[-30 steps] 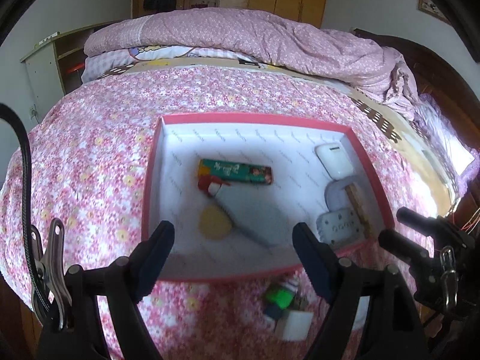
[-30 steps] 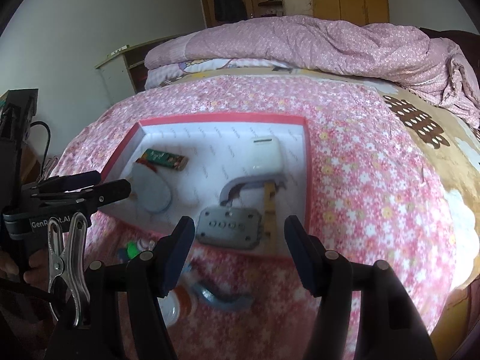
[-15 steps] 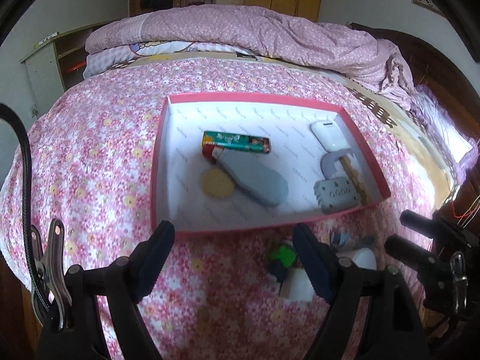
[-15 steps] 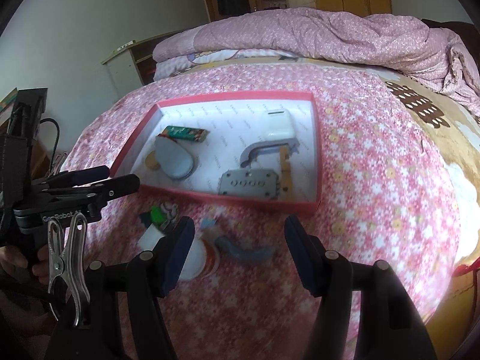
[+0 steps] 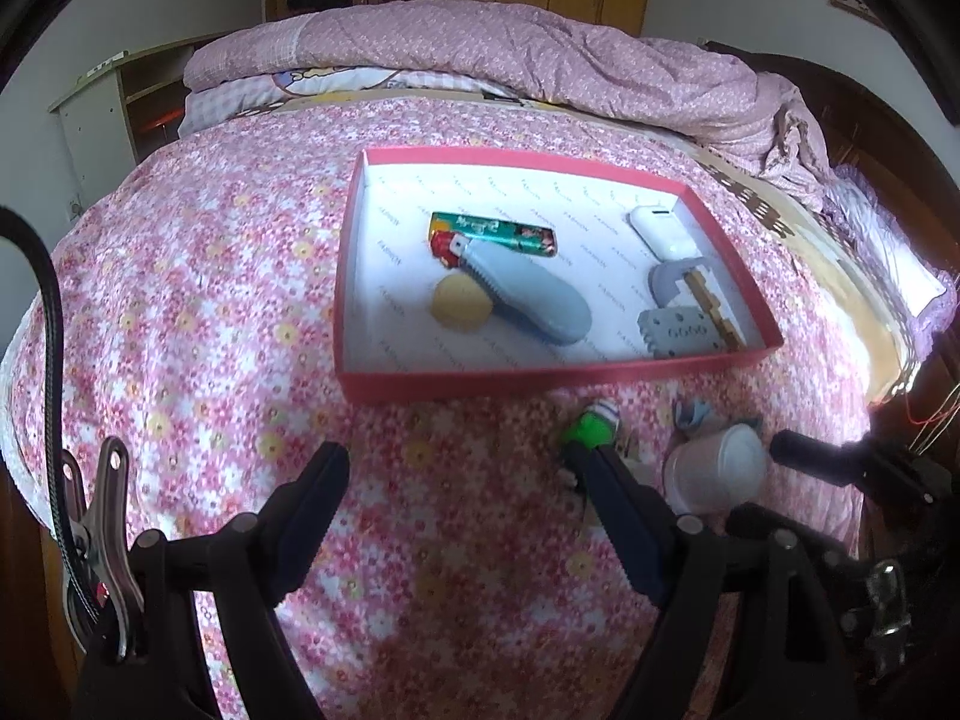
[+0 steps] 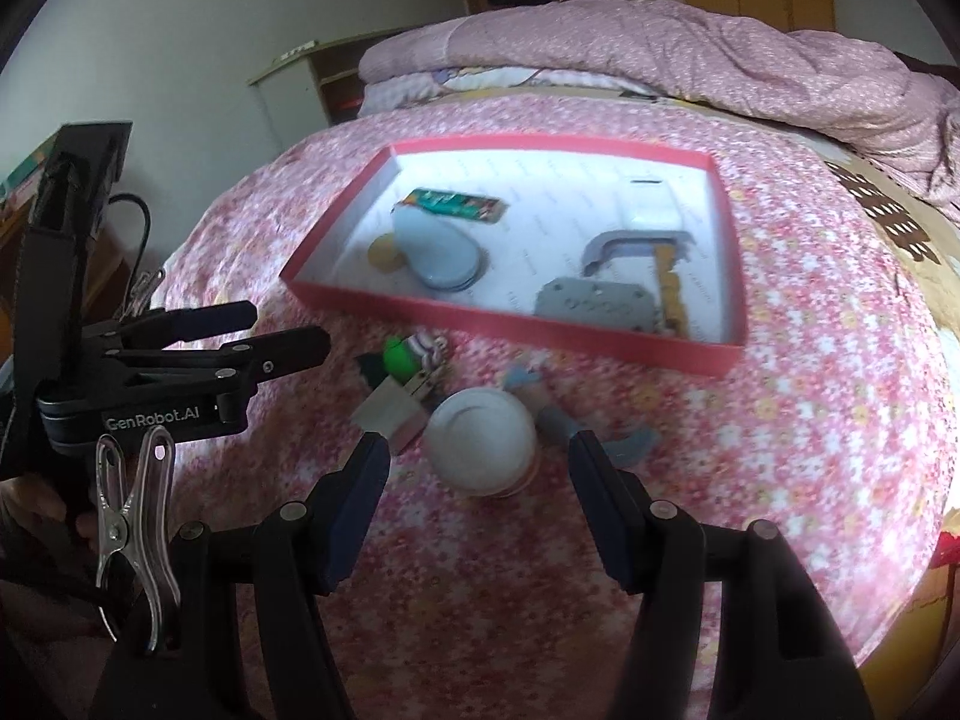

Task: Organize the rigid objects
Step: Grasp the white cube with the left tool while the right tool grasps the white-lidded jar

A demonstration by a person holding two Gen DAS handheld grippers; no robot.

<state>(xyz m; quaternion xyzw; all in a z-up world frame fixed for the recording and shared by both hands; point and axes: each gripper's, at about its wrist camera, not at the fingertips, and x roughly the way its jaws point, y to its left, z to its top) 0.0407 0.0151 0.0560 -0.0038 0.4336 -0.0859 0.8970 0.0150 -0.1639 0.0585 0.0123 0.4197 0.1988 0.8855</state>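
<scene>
A red box (image 5: 540, 381) with a white inside lies on the flowered bedspread. It holds a green packet (image 5: 492, 230), a grey-blue case (image 5: 528, 294), a yellow disc (image 5: 461, 302), a white device (image 5: 660, 231) and a grey block (image 5: 681, 331). In front of the box lie a green toy (image 6: 399, 357), a white block (image 6: 390, 414), a white jar (image 6: 483, 441) and a blue-grey piece (image 6: 552, 414). My right gripper (image 6: 480, 450) is open, with the jar just beyond its fingertips and untouched. My left gripper (image 5: 459, 468) is open over bare bedspread, left of the green toy (image 5: 591, 429).
A pink quilt (image 5: 540, 54) is heaped at the far end of the bed. A low cabinet (image 5: 102, 114) stands at the far left, wooden wardrobes behind. The bed edge drops away at the right (image 6: 918, 540). A hand (image 6: 36, 510) holds the left gripper's handle.
Both grippers have drawn back from the box toward the near side of the bed. The box now sits farther off, and the loose jar, toy and block have come into full view.
</scene>
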